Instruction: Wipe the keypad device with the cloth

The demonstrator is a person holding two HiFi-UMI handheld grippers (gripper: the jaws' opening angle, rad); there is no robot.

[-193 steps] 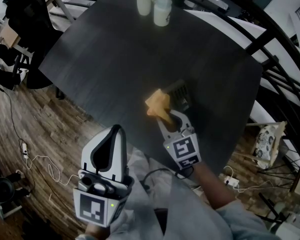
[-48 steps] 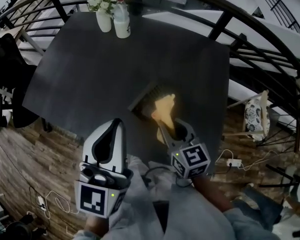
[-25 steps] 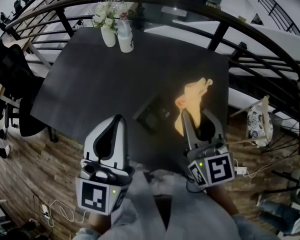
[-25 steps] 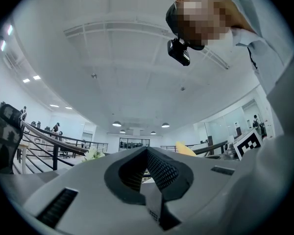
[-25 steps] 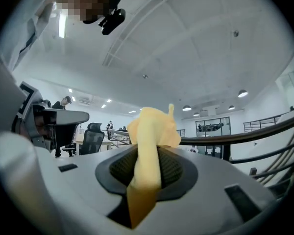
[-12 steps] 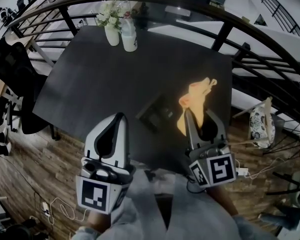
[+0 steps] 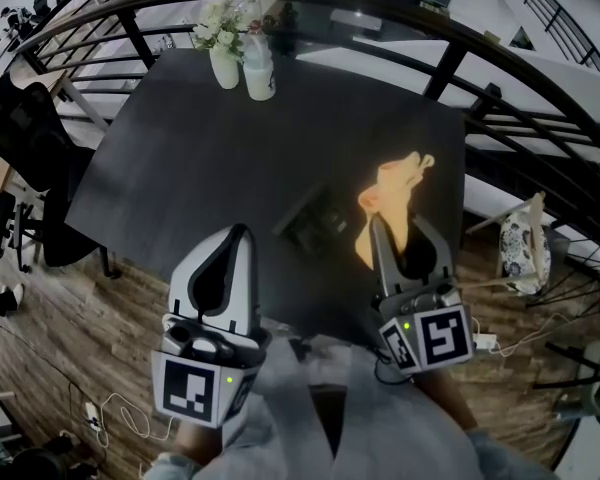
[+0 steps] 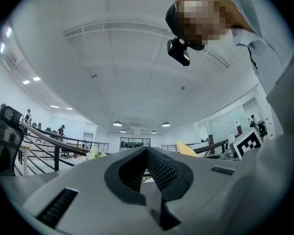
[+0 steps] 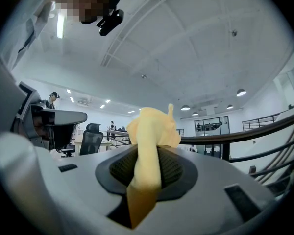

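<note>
The right tongs [image 7: 396, 230] are no longer low over the keypad device [image 7: 318, 220]. They now hold the yellow cloth [image 7: 393, 188] raised and to the right of it, apart from it. The device, which the cloth partly covered two seconds ago, now lies bare on the counter [image 7: 210, 138].

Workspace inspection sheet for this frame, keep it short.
Surface: dark table.
Job's things: keypad device lies near the table's near edge; yellow cloth is off it, to its right.
Clutter: vase of flowers and white bottle at the far edge.
Grippers: left gripper shut, empty; right gripper shut on cloth.
Cables: white cables on the floor.
Surroundings: railing, office chair, wooden floor.
</note>
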